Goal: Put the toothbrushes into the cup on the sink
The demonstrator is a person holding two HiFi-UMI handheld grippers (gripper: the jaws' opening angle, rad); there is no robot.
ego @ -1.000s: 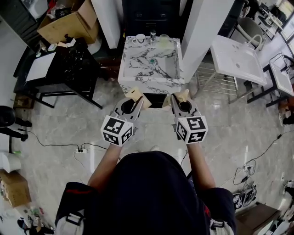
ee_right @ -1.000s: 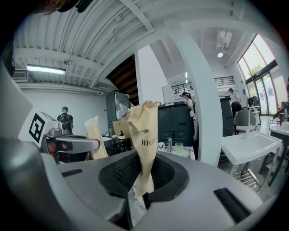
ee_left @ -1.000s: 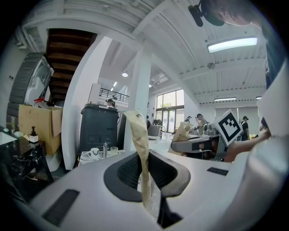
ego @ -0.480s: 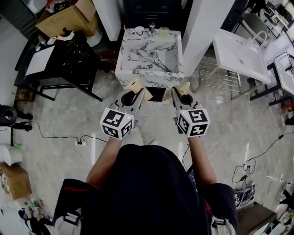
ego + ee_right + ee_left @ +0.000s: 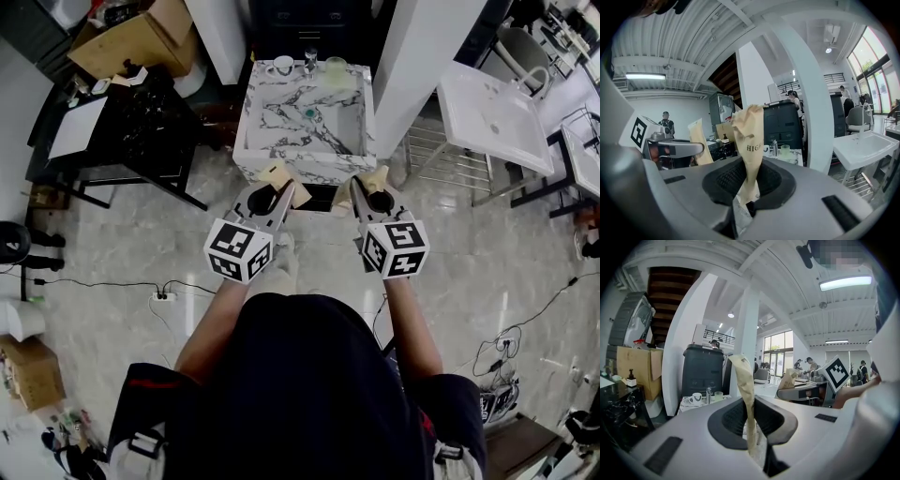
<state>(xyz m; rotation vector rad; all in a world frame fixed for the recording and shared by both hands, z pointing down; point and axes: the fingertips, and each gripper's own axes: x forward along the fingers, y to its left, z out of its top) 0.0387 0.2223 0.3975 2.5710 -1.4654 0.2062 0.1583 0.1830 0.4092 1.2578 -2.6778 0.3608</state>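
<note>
A marble sink stands ahead in the head view. On its back edge are a white mug, a tap and a pale green cup. My left gripper is shut on a tan paper-wrapped toothbrush that stands up between its jaws. My right gripper is shut on a second wrapped toothbrush. Both grippers hover just short of the sink's front edge. The green cup shows far off past the right jaws, and in the left gripper view the cup sits beside the mug.
A black table with a cardboard box behind it stands left of the sink. A white pillar, a metal rack and a white basin lie to the right. Cables run across the tiled floor.
Both grippers have come a little nearer the sink's front edge, each still holding its wrapped toothbrush. The sink sits slightly lower and closer in the head view.
</note>
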